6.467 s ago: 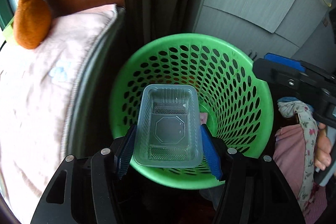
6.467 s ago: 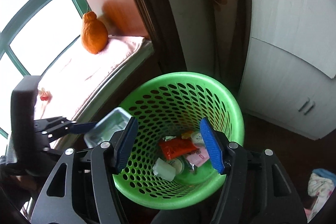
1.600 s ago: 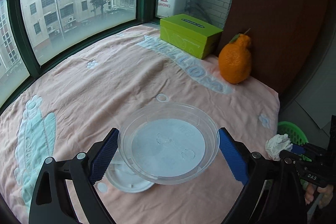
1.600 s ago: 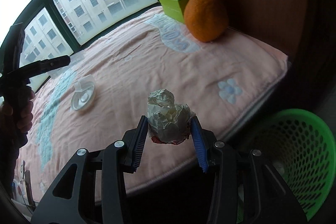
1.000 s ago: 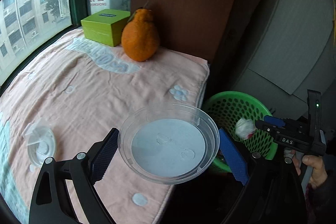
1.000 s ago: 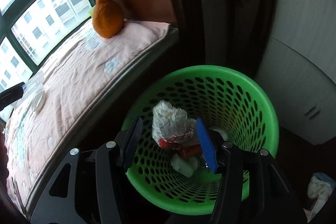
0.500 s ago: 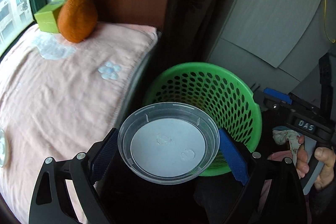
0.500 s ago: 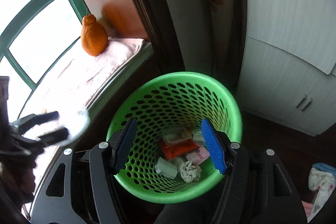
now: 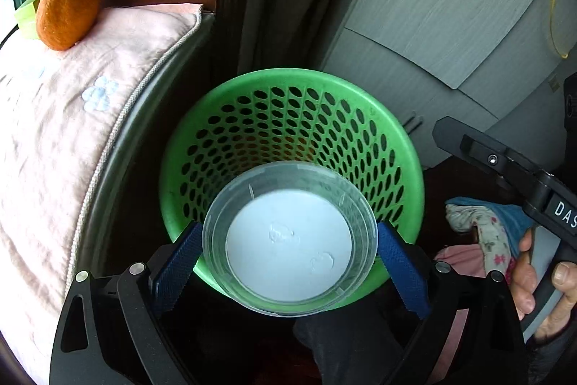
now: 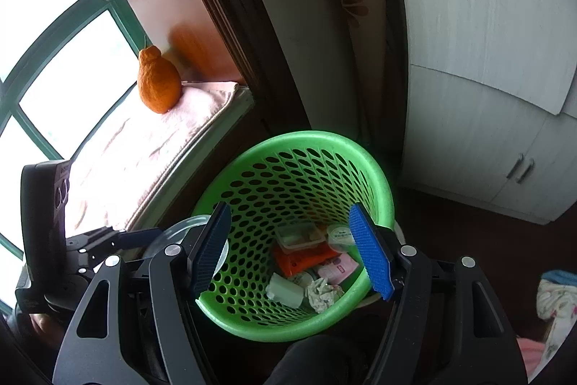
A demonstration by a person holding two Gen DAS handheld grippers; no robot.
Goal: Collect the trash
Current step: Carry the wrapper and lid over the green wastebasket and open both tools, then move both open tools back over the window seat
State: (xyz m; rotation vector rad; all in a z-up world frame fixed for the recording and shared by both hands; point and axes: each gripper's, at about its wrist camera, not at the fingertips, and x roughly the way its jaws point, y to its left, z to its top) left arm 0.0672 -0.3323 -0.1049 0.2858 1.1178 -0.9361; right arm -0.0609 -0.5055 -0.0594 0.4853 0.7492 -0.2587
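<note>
My left gripper [image 9: 288,249] clamps a round clear plastic lid [image 9: 289,238], its middle whitish with two faint embossed marks, over the green perforated basket's [image 9: 411,168] six o'clock rim. My right gripper [image 10: 292,249] holds nothing, jaws opening above the basket; a crumpled paper ball [image 10: 322,293] lies inside.

Window ledge at left of both views, covered by a pink padded blanket [image 9: 54,139] with pale blue flower prints and a corded edge. Orange knobbly citrus fruit [image 9: 66,0] sits on the blanket at upper left, against the brown wall; a green box [image 9: 27,18] shows just behind it. Dark floor [image 10: 450,240] at right carries the green perforated basket [image 10: 378,175], just beside the ledge. Bundled floral cloth [image 9: 479,219] lies at lower right.
</note>
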